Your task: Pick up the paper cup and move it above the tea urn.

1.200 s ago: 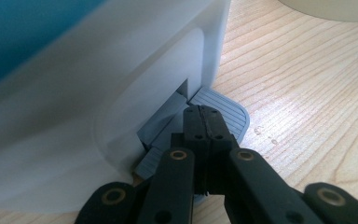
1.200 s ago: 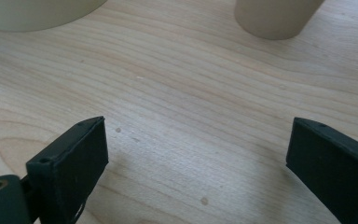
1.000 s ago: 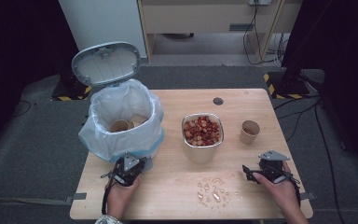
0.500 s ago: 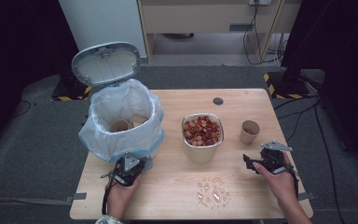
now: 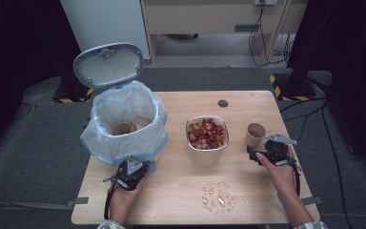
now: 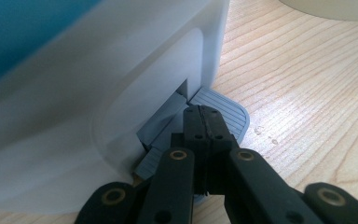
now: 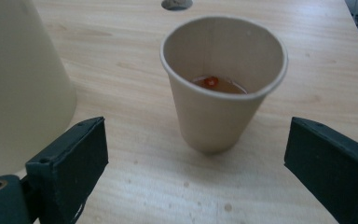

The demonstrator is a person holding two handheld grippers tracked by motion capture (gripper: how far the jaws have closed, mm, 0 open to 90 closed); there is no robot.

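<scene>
- Wooden table (image 5: 181, 191) carries a lined pedal bin (image 5: 124, 126), a tub of red food scraps (image 5: 207, 140) and a paper cup (image 5: 255, 135).
- Left gripper (image 5: 129, 172), jaws pressed together with nothing between, rests its tips on the bin's grey pedal (image 6: 223, 112).
- Right gripper (image 5: 266, 153) has just been opening; its jaws stand wide, just short of the upright cup, which holds a little reddish liquid (image 7: 216, 84).
</scene>
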